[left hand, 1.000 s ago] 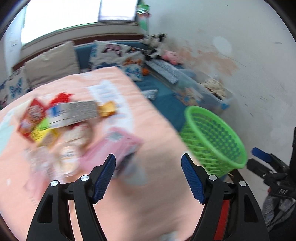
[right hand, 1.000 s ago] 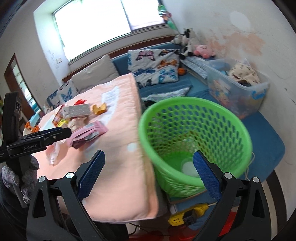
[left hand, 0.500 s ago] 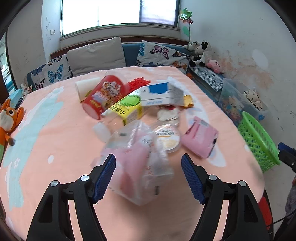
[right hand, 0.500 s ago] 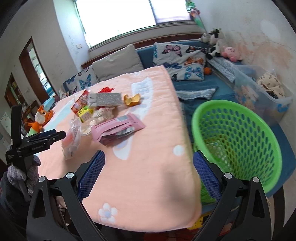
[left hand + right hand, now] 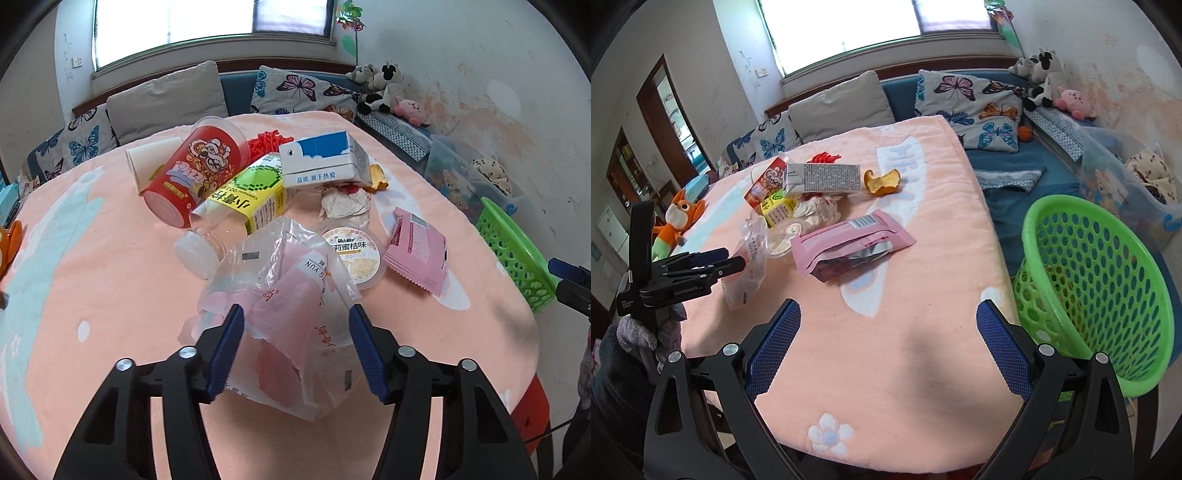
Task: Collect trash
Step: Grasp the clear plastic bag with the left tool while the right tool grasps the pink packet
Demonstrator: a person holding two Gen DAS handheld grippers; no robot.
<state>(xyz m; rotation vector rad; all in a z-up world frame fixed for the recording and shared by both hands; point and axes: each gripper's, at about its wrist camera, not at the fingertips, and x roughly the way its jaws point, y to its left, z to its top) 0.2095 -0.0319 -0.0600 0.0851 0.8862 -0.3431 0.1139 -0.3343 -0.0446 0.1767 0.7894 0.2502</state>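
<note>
The clear plastic bag (image 5: 284,325) is lying crumpled at the near edge of the trash pile on the pink-blanketed bench (image 5: 110,295), and it is sitting between the blue pads of the left tongs (image 5: 295,347); those tongs are closing on it, though the pads are not visibly pressing the film yet; it is looking thin, light and floppy, likely slippery too, so a pinch on a bunched fold near its middle should be holding better than one on a loose flat edge. Just beyond it a round lidded cup (image 5: 356,256) is lying, with a pink foil pouch (image 5: 417,254) to the right; farther off a yellow-green carton (image 5: 247,195), a red printed cup (image 5: 195,173) and a blue-white carton (image 5: 321,158) are piling together. The right tongs (image 5: 888,350) are hovering spread wide and empty over the bare near part of the bench; the green basket (image 5: 1097,280) is standing off the bench's right edge, well apart from the bag, seemingly waiting for the trash.
</note>
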